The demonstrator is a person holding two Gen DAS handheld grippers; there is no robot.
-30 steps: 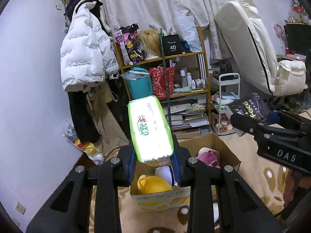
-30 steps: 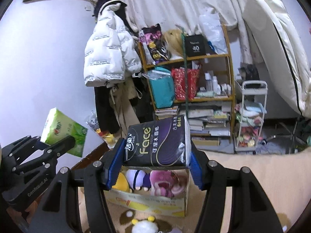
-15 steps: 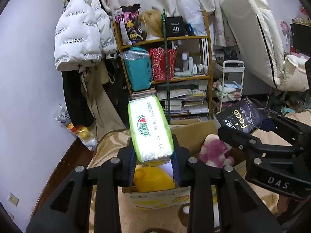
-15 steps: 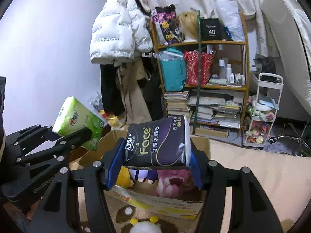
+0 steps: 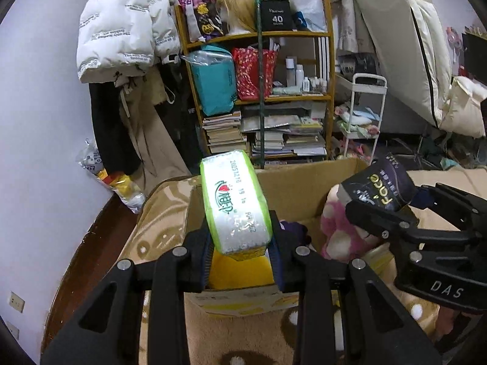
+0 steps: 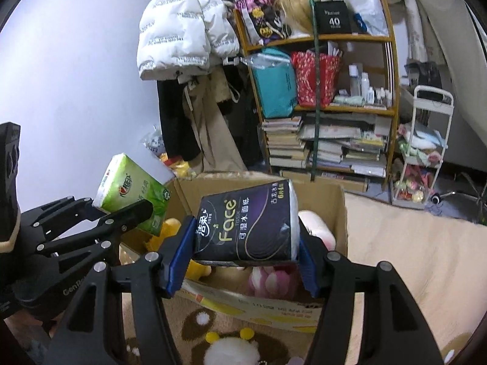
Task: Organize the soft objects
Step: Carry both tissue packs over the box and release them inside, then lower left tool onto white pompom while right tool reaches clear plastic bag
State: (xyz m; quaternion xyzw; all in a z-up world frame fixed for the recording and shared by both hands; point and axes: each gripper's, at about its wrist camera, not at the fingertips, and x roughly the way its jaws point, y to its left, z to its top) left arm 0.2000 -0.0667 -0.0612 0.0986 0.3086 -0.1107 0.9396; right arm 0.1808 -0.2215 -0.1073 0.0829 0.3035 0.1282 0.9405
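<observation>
Both hands over the cardboard box w/ a load each. Left gripper clamped tight on the green tissue pack, held end-on, prob. so it slots in narrow. Right gripper squeezing the black Face tissue pack by its ends. Plush toys already inside, so space is tight.

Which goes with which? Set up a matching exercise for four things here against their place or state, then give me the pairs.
1. green tissue pack
2. black tissue pack
3. pink plush toy
4. white puffer jacket

A. lies inside the cardboard box
B. clamped in the right gripper
C. hangs by the wall
D. clamped in the left gripper

Pairs: 1-D, 2-B, 3-A, 4-C
</observation>
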